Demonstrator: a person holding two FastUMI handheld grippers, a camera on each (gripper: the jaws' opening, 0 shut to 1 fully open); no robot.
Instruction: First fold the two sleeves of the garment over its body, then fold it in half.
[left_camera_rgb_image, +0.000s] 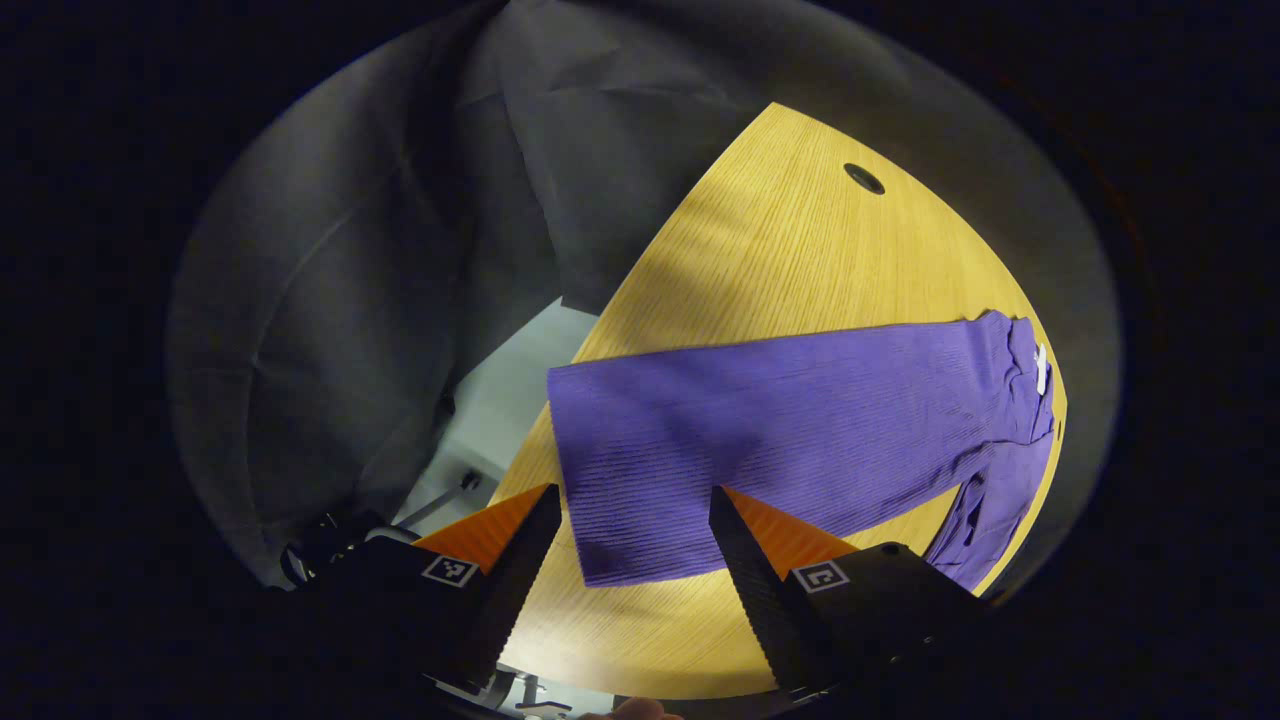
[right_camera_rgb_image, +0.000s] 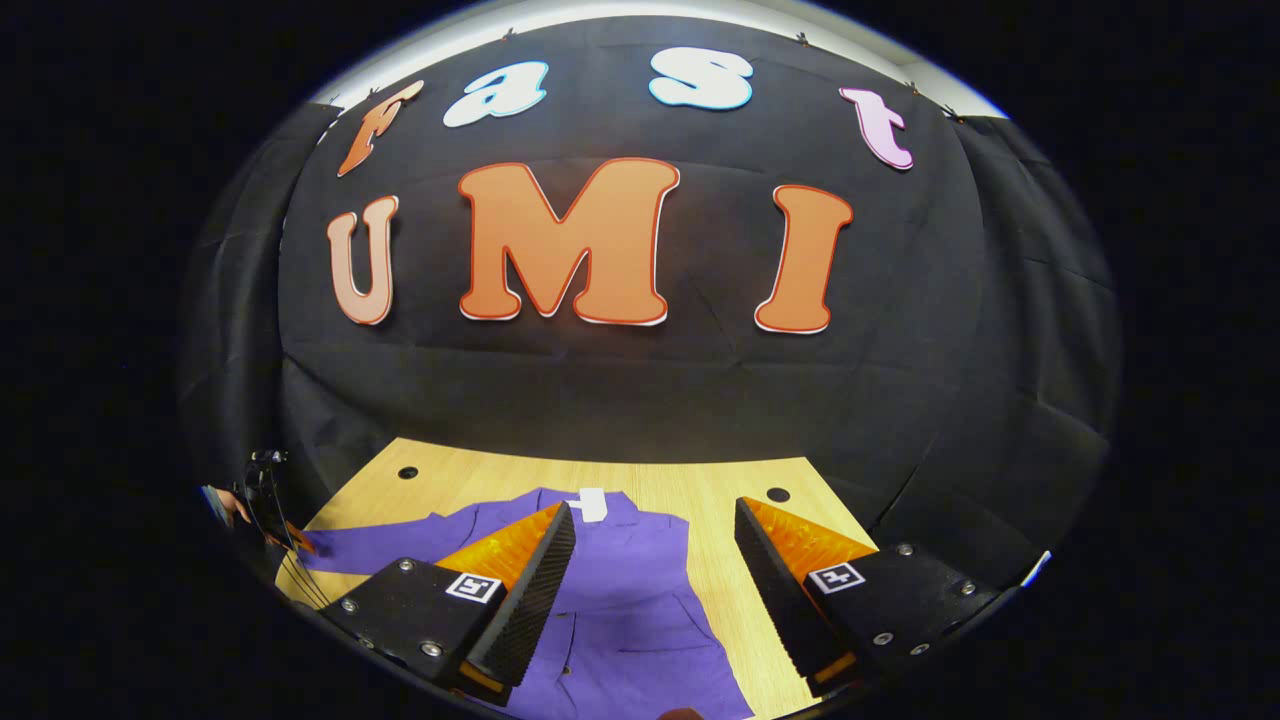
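A purple ribbed garment (right_camera_rgb_image: 620, 600) lies flat on the wooden table (right_camera_rgb_image: 480, 470), with a white label (right_camera_rgb_image: 592, 503) at its collar. In the left gripper view one sleeve (left_camera_rgb_image: 800, 420) stretches across the table (left_camera_rgb_image: 780, 240) toward me, its cuff end (left_camera_rgb_image: 620, 540) lying just beyond and between my fingers. My left gripper (left_camera_rgb_image: 632, 495) is open above that cuff and holds nothing. My right gripper (right_camera_rgb_image: 655, 505) is open over the garment's body, near the collar, also with nothing in it. The left gripper (right_camera_rgb_image: 262, 500) shows small at the far left by the outstretched sleeve (right_camera_rgb_image: 350, 545).
The table has round cable holes (right_camera_rgb_image: 407, 472) (right_camera_rgb_image: 778, 494) near its back edge, one also in the left gripper view (left_camera_rgb_image: 863, 178). Black cloth walls close in the booth behind and beside the table. Pale floor (left_camera_rgb_image: 500, 400) shows past the table's edge.
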